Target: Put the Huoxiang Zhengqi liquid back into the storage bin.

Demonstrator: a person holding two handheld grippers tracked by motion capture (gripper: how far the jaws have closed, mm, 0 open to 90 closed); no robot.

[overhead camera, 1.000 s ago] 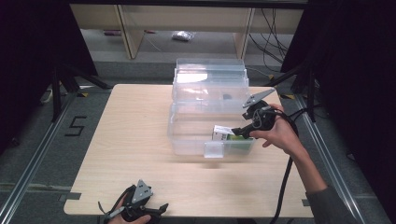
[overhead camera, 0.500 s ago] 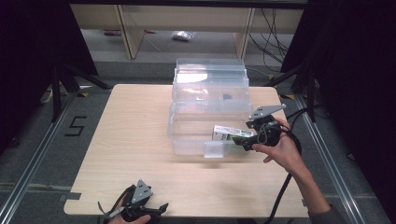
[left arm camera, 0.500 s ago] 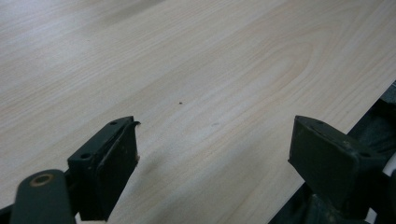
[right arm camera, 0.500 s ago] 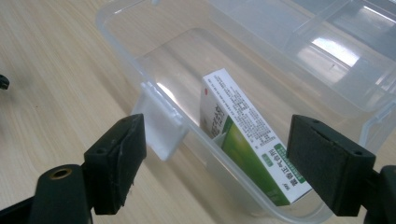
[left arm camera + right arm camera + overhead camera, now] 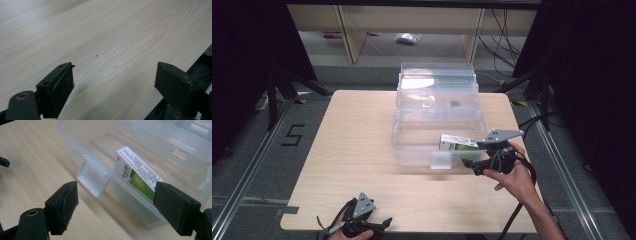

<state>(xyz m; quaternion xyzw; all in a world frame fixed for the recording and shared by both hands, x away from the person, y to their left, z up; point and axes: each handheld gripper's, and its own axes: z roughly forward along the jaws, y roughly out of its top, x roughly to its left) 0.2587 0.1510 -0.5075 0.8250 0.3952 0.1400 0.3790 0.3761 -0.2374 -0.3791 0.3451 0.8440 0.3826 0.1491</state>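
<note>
A white and green carton (image 5: 457, 142) leans against the front wall inside a clear plastic box (image 5: 412, 156), near its right end. In the right gripper view the carton (image 5: 136, 172) shows through the box wall (image 5: 70, 137). My right gripper (image 5: 468, 166) is outside the box at its front right corner. It is open (image 5: 115, 202), its jaws have just widened a little, and nothing is between them. My left gripper (image 5: 382, 222) rests open at the table's front edge, over bare wood (image 5: 115, 80).
The box's clear lid (image 5: 437, 82) stands open behind it. A latch tab (image 5: 441, 160) sticks out from the front wall, close left of my right gripper. Bare wooden tabletop (image 5: 347, 150) spreads to the left of the box.
My right gripper has drawn back from the carton, toward the table's front and lower, to outside the box's front wall. The carton stays in the box. The left gripper has not moved.
</note>
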